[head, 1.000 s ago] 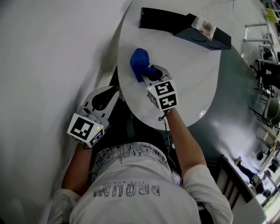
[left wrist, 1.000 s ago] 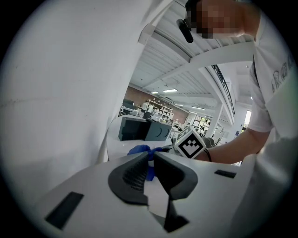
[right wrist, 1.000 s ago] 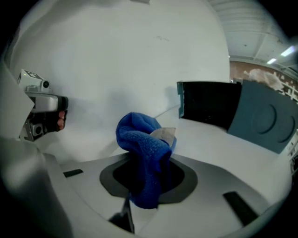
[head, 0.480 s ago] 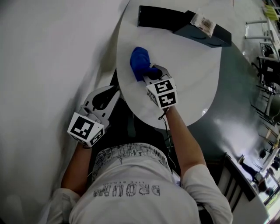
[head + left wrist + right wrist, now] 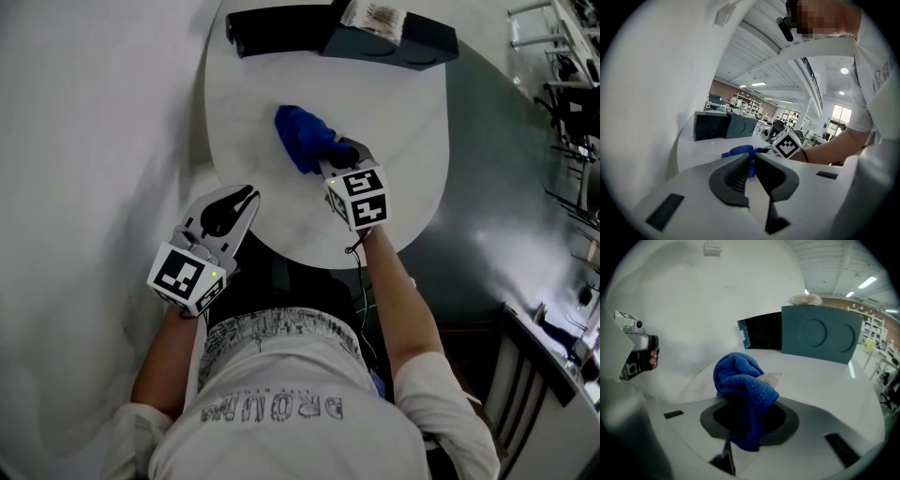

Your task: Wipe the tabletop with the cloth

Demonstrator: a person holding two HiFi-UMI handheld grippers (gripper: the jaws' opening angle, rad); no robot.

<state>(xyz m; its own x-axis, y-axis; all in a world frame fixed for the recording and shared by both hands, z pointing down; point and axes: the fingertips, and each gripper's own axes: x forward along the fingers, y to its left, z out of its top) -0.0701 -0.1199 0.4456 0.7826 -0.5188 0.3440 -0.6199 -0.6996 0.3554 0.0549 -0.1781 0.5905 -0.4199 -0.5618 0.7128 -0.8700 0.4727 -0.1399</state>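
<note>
blue cloth lies bunched on white tabletop, clenched by right gripper jaws. probably soft, light, limp; hold on thick fold seems secure. left gripper jaws pressed together, empty.

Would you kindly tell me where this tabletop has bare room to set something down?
Bare tabletop lies right of the cloth out to the rim, and between cloth and the dark boxes. Crowded: the far edge with the boxes, and the near edge by the left gripper and right gripper.
</note>
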